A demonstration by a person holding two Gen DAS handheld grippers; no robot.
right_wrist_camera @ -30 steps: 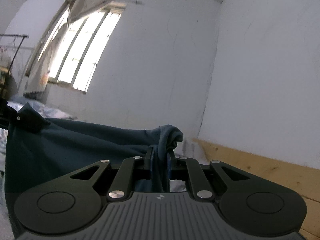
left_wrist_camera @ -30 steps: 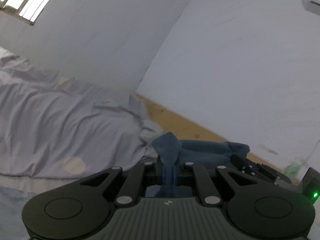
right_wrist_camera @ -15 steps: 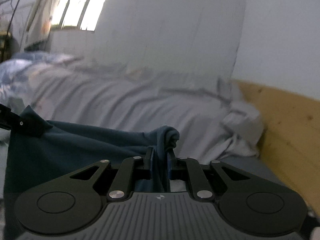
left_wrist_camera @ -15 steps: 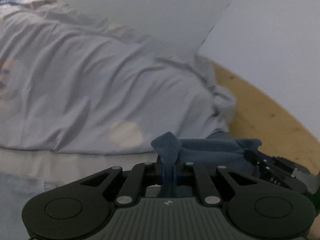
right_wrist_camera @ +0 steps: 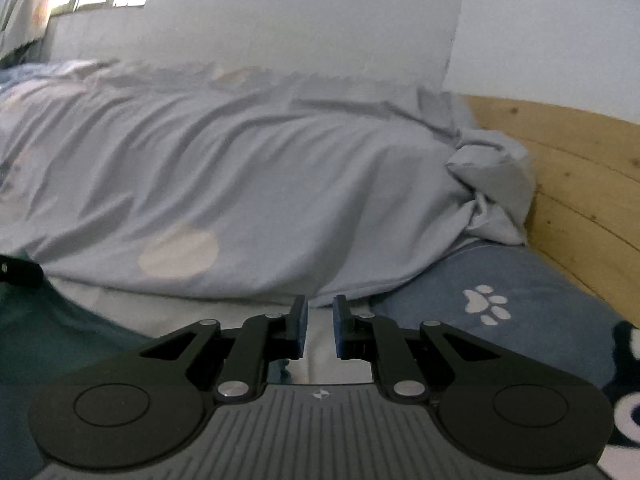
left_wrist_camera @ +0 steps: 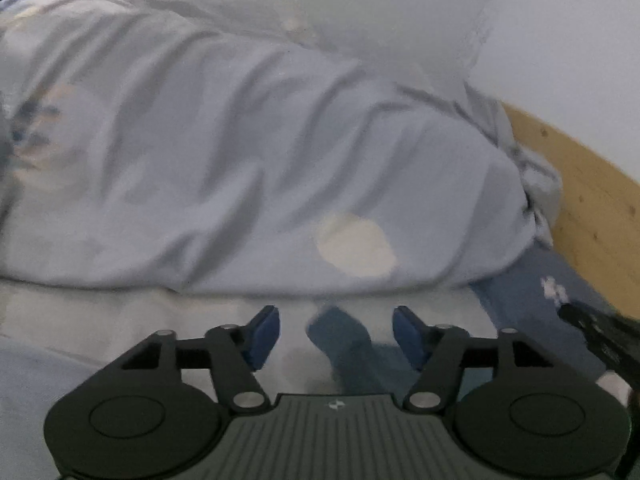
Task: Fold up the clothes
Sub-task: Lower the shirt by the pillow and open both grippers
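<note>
A dark blue garment (left_wrist_camera: 352, 348) lies on the pale bed sheet, a corner of it poking up between the spread fingers of my left gripper (left_wrist_camera: 336, 334), which stands open and no longer holds it. In the right wrist view the same garment (right_wrist_camera: 60, 344) spreads dark teal at the lower left. My right gripper (right_wrist_camera: 319, 328) is open with a narrow gap and nothing between its fingers, over the white sheet. The other gripper's black tip shows at the left edge (right_wrist_camera: 16, 272) and in the left wrist view at the right edge (left_wrist_camera: 600, 336).
A rumpled light grey duvet (right_wrist_camera: 240, 184) with a pale round patch is heaped across the bed behind. A blue pillow with a white paw print (right_wrist_camera: 484, 304) lies at the right. A wooden bed board (right_wrist_camera: 580, 184) runs along the white wall.
Both grippers came down from the air toward the bed and opened, letting go of the blue garment, which now lies on the sheet.
</note>
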